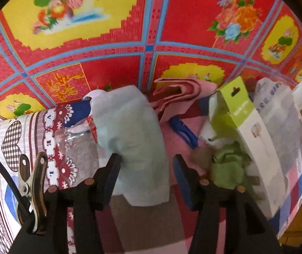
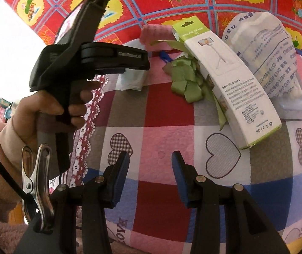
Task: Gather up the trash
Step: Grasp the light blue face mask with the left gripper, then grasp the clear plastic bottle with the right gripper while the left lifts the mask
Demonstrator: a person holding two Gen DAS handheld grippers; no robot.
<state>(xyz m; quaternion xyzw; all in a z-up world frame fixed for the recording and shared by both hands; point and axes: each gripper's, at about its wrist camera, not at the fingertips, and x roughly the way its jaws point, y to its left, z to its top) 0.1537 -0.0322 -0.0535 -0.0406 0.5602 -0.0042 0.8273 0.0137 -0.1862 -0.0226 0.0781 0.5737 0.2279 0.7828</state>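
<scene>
Patchwork quilt (image 2: 168, 114) with hearts covers the bed, red floral floor (image 1: 113, 67) beyond. White-green box (image 2: 233, 89) is the landmark: plastic pouch (image 2: 273, 63) touching its far side, green ribbon scrap (image 2: 184, 80) against its near side, pale tissue (image 1: 134, 135) further left. Left gripper (image 1: 146, 165) released, jaws straddling the tissue. Right gripper (image 2: 150, 163) released, empty, below the box.

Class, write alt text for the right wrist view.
An open, empty tool hovers over a patchwork heart quilt. Ahead lie a white-and-green box, green ribbon and a plastic packet; a hand holds another tool at left.
</scene>
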